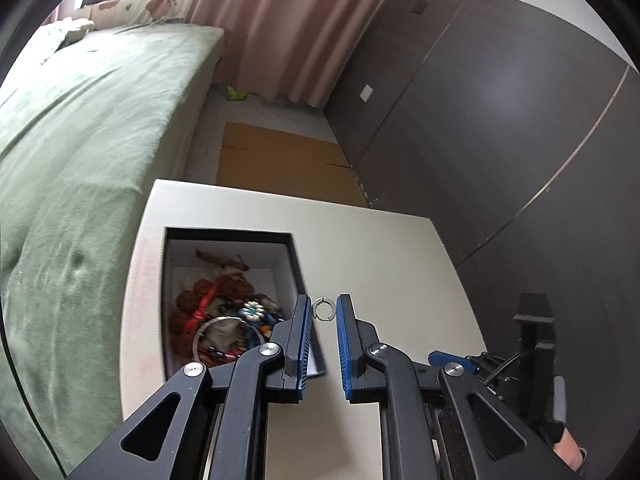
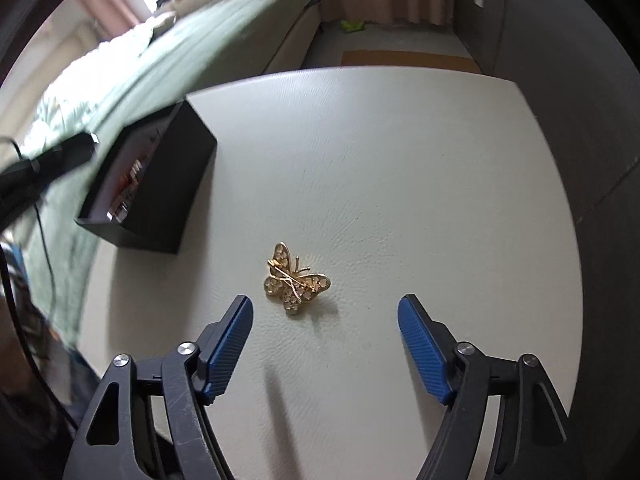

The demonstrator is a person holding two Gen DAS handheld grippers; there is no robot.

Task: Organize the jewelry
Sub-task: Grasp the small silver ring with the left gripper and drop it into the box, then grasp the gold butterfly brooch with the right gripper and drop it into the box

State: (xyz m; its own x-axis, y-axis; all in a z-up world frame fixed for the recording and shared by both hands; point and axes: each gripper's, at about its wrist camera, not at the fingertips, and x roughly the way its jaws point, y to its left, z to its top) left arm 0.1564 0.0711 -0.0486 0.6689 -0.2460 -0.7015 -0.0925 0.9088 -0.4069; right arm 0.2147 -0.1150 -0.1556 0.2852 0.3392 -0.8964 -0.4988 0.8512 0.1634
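Observation:
My left gripper (image 1: 323,312) is shut on a small silver ring (image 1: 316,308), pinched between its blue pads just past the right wall of a black box (image 1: 228,234). The box has a white lining and holds a heap of bracelets and beads (image 1: 224,320). In the right wrist view a gold butterfly brooch (image 2: 297,278) lies pin side up on the white table (image 2: 400,160). My right gripper (image 2: 326,314) hovers over it, open, with the brooch just beyond and between the fingertips and touching neither. The black box (image 2: 168,184) stands to the left.
A green-covered bed (image 1: 80,140) runs along the table's left side. Pink curtains (image 1: 280,32) and a dark cabinet wall (image 1: 500,100) close the room behind. Flat cardboard (image 1: 280,160) lies on the floor past the table. A hand (image 1: 568,452) shows at lower right.

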